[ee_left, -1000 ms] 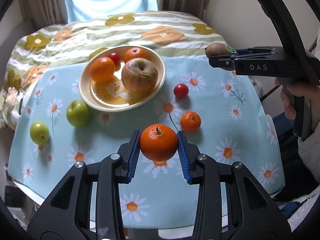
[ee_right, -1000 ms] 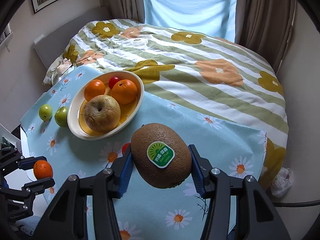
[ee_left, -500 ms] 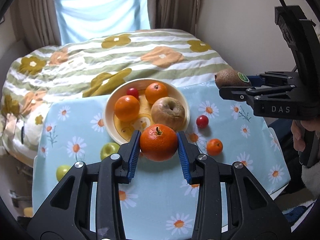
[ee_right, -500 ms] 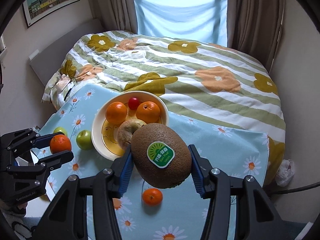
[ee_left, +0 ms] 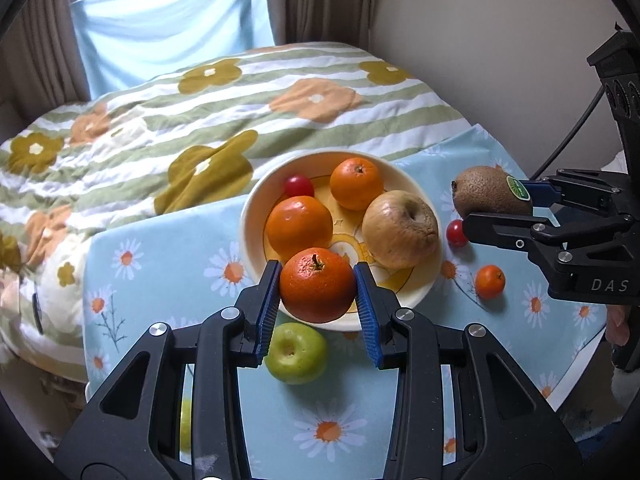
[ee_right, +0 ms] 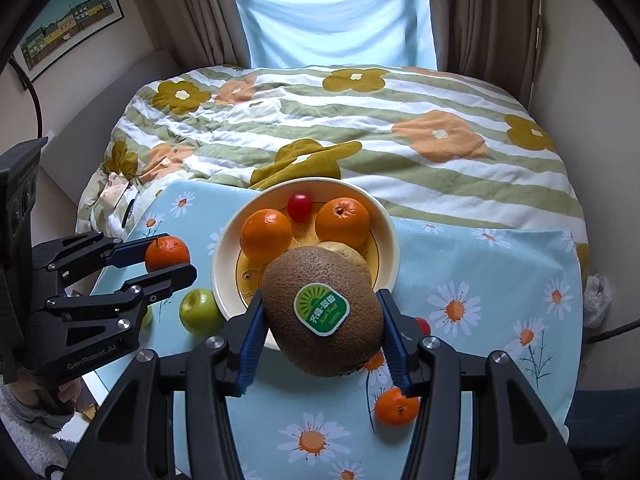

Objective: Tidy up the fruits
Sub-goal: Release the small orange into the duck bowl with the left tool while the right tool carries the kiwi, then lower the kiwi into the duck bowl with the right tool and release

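the left tool (ee_left: 316,286) is angled steeply downward over the near rim of the cream bowl (ee_left: 256,208), its blue pads clamped on an orange mandarin (ee_left: 316,284). the right tool (ee_right: 322,320) is pitched down likewise just beside the bowl, closed around a stickered kiwi (ee_right: 324,312). both are held above the daisy-print desk (ee_left: 168,248).

Tablecloth (ee_left: 168,264) light blue, daisy print; bowl (ee_left: 416,200) cream; bedspread (ee_right: 400,152) green-striped, floral.
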`<state>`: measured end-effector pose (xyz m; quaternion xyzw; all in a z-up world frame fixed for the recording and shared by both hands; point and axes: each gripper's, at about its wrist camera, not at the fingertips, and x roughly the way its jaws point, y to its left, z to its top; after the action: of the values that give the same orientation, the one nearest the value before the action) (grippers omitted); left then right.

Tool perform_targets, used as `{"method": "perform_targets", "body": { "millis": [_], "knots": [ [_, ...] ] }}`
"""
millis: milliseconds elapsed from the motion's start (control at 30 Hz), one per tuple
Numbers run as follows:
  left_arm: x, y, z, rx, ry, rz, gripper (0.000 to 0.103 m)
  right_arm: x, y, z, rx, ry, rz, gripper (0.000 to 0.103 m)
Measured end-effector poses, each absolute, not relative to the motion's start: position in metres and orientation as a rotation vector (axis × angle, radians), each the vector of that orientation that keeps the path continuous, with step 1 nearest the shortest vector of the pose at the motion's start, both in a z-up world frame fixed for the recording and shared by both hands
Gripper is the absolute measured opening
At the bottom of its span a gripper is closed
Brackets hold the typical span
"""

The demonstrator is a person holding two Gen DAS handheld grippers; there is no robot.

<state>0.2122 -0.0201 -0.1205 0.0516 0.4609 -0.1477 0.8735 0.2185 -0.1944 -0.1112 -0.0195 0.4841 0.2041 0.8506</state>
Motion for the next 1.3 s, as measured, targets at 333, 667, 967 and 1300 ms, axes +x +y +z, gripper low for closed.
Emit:
{"method": "perform_targets", "body": {
  "millis": [333,667,967,1300],
  "knots": [
    [0.246,-0.021,-0.171,0.170,1.030,-0.434,0.041,0.218,-0.187,-0.126,0.027,1.045,0.318,0.048],
    [0.256,-0.033,-0.191,0.194,1.062,-0.505,0.041,0.216,-0.192,-0.129,0.063,1.045,0.255,0.049],
    [0.246,-0.029,-0.177,0.195,1.038,-0.460,0.103,0.215,-0.195,-0.125,0.061,1.043,0.265,0.048],
    [0.225,0.012,-0.153,0.158,1.014,-0.312,0.103,0.214,-0.177,-0.122,0.028,1.056,0.346,0.048]
  ]
}}
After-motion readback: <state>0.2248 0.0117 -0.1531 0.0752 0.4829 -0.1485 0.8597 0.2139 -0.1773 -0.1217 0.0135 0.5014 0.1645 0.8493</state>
